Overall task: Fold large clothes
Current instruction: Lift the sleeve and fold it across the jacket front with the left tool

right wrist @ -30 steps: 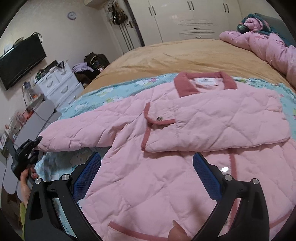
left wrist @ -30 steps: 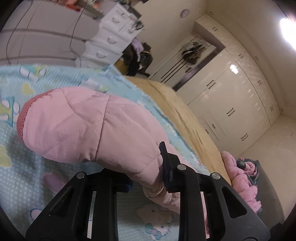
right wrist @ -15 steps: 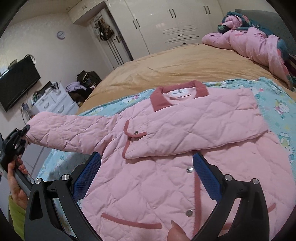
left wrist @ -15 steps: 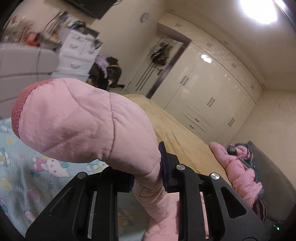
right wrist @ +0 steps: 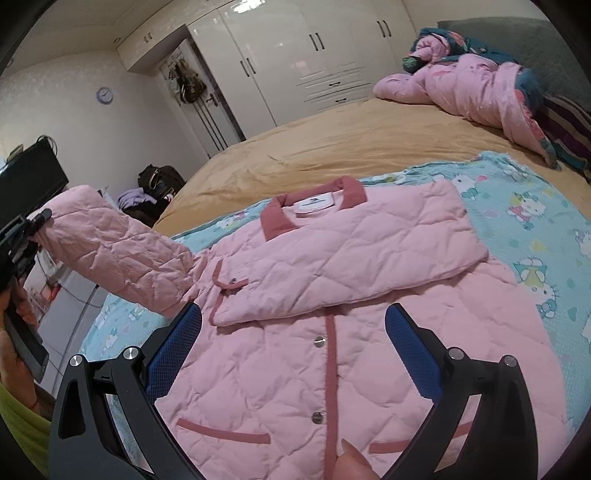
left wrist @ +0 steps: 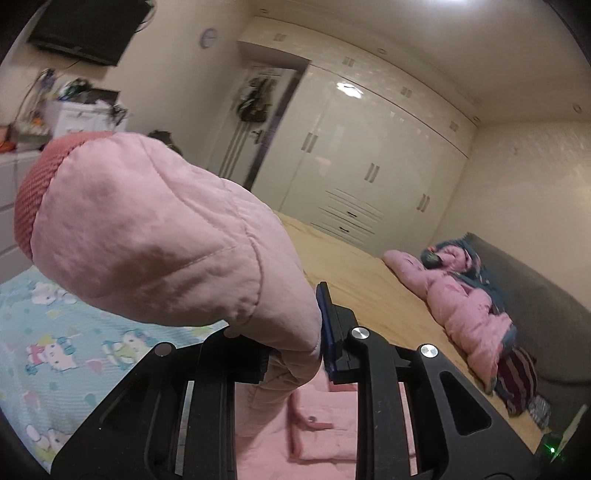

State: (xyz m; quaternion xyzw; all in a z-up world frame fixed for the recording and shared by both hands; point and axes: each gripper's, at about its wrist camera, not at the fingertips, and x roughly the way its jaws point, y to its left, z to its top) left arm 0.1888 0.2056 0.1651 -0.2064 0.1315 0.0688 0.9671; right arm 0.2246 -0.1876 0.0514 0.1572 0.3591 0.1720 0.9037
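A pink quilted jacket with a dark pink collar lies face up on a light blue cartoon-print sheet. One sleeve is folded across its chest. My left gripper is shut on the other sleeve, near its dark pink knit cuff, and holds it up in the air. That raised sleeve also shows in the right wrist view, with the left gripper at its end. My right gripper is open and empty, hovering over the jacket's lower front.
The sheet covers part of a bed with a tan cover. A pink and dark floral quilt is heaped by the grey headboard. White wardrobes, a white dresser and a wall television stand beyond.
My left gripper has lifted the sleeve up off the sheet and swung it toward the jacket's body. My right gripper has risen and pulled back a little above the lower front.
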